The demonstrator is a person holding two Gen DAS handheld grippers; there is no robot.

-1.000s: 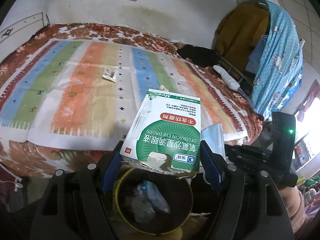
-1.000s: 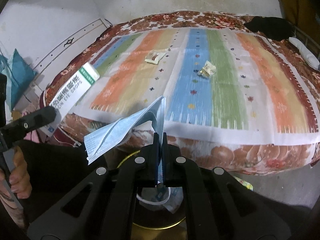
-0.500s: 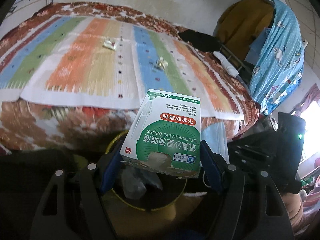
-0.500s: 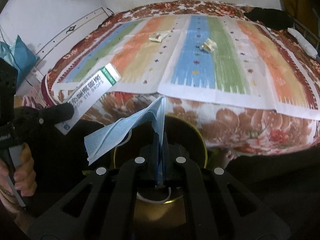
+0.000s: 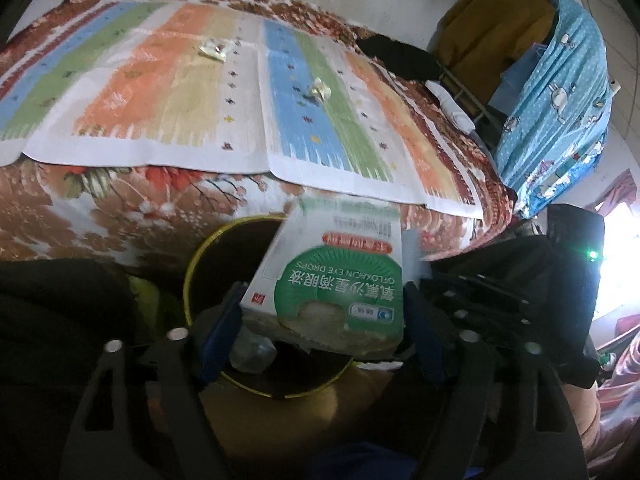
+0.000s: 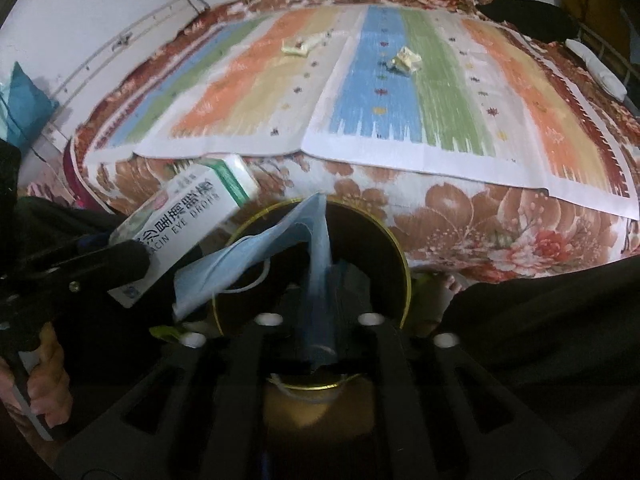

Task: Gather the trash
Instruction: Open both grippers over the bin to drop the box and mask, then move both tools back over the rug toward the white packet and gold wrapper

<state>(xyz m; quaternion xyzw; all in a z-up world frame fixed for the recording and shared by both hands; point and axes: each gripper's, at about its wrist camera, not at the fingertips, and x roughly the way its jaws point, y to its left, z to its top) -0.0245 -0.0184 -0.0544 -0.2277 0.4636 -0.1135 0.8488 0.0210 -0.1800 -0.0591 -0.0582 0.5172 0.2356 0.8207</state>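
Note:
My left gripper is over a round yellow-rimmed bin with a white and green eye drops box between its blue pads; the box is blurred and tilts down toward the bin. My right gripper has its jaws slightly apart around a blue face mask that hangs over the same bin. The box also shows in the right wrist view. Two small crumpled wrappers lie on the striped bed cover, one to the left and one to the right.
The bed with a floral sheet stands just behind the bin. The bin holds clear plastic trash. A blue dotted cloth hangs at the bed's right end. Dark clothing flanks the bin.
Both grippers moved down over the bin. The left jaws have widened and the box tips downward. The right jaws have parted and the mask sags lower into the bin.

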